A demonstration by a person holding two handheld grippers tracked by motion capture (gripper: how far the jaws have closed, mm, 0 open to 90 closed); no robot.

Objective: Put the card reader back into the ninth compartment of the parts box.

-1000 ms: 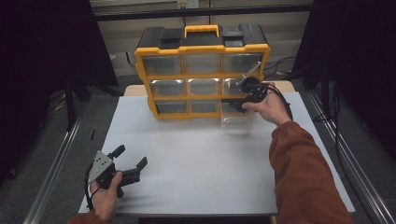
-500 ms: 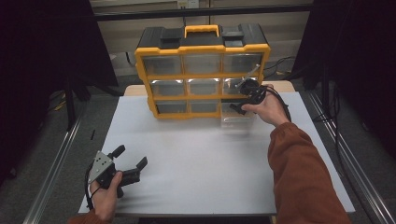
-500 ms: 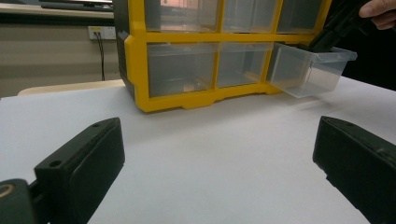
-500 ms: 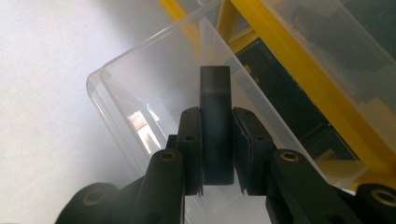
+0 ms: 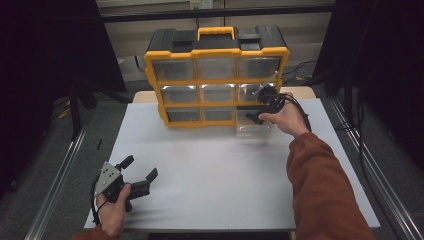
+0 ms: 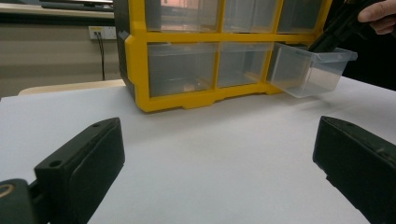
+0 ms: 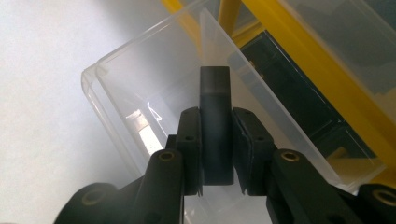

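Tabletop (image 5: 225,165): right tongs (image 7: 215,135) clamp dark block (image 7: 215,126) over drawer (image 7: 154,107) (left tongs (image 6: 219,172) apart).

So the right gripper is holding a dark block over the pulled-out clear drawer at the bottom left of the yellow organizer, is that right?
Not quite: the pulled-out clear drawer sits at the bottom right of the yellow organizer, as the high view shows. The rest stands: the right gripper holds the dark block over it.

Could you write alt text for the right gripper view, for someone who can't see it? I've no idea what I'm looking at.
Two black jaws rise from the bottom edge, the right gripper shut on a small dark block above a clear plastic drawer. The drawer is pulled out over a white table, and the yellow frame of the organizer runs across the upper right.
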